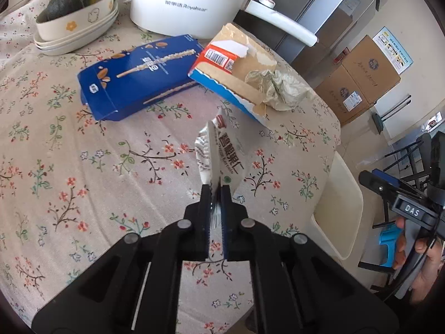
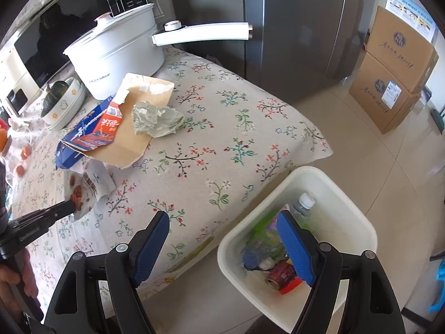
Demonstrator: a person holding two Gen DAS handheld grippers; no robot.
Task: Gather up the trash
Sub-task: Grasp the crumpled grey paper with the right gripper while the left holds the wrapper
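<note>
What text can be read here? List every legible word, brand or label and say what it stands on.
"Royalstar": side of the white electric pot, after Chinese characters too blurred to read.
"DAS": label on the right gripper.
Snack wrapper in the left gripper: large Chinese print, not clearly readable.
Blue snack box, torn carton with barcode, stacked cardboard boxes, wall poster: print too small or blurred.

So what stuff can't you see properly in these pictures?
- Snack wrapper, left wrist view: lower end hidden between the shut left gripper fingers.
- Trash bin, right wrist view: part of its contents covered by the open right gripper finger.
- Blue snack box, right wrist view: mostly under torn cardboard.
</note>
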